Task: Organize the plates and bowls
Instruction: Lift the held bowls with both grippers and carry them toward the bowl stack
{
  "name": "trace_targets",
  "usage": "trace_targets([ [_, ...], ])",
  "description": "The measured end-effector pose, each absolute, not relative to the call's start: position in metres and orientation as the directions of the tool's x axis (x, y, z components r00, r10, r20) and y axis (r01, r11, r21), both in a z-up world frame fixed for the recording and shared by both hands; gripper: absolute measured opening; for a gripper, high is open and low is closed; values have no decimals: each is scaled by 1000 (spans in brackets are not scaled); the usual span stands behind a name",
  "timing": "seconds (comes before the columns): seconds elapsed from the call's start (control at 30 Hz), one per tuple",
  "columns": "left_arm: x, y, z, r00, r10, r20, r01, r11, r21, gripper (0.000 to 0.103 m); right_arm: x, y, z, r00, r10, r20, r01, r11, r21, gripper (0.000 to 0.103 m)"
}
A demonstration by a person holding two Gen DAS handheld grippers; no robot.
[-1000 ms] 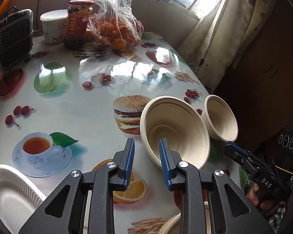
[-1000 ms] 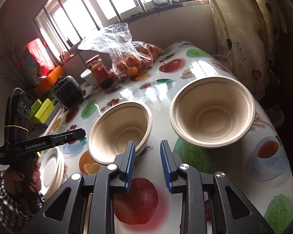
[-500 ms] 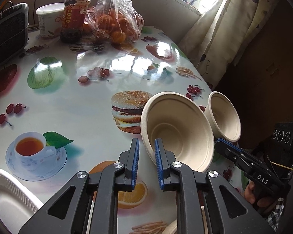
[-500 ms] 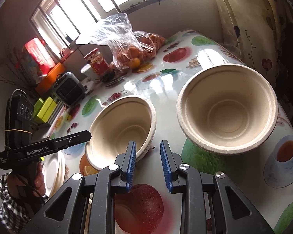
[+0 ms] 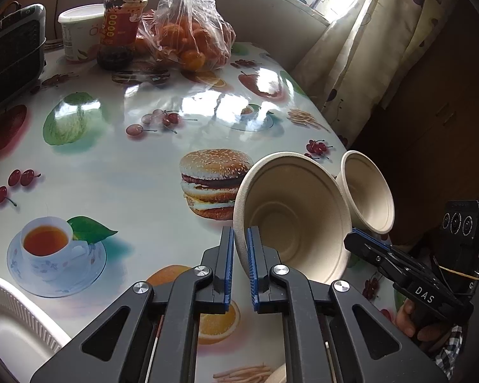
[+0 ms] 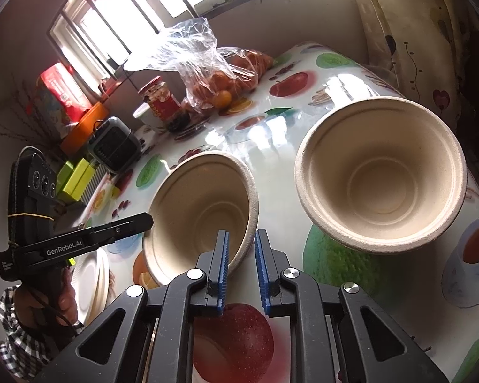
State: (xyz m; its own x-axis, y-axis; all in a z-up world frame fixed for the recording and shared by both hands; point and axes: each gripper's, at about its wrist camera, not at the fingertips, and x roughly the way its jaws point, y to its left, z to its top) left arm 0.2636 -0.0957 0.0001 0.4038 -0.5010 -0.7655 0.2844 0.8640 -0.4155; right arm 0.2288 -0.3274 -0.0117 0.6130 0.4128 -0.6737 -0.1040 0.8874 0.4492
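**Both grippers closed onto one bowl's rim**

Since the previous frame both sets of jaws have narrowed and the nearer paper bowl (image 5: 290,220) has tipped up. Left gripper (image 5: 239,268) is clamped on that bowl's near rim, wall pinched between the blue pads. Right gripper (image 6: 241,268) pinches the opposite rim of the same bowl (image 6: 204,210), left finger inside, right finger outside. Second paper bowl (image 6: 380,178) sits just right of the right fingers, untouched. White paper plate (image 5: 6,328) lies far left of the left fingers, on the fruit-print tablecloth (image 5: 118,172).
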Motion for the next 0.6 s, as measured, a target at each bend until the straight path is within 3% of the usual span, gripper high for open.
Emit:
trace_targets([
  [0.6,248,-90,15,412,-525,-745,295,850,-436,9,209,-329,4,643,413,-645,-107,882,459,16],
])
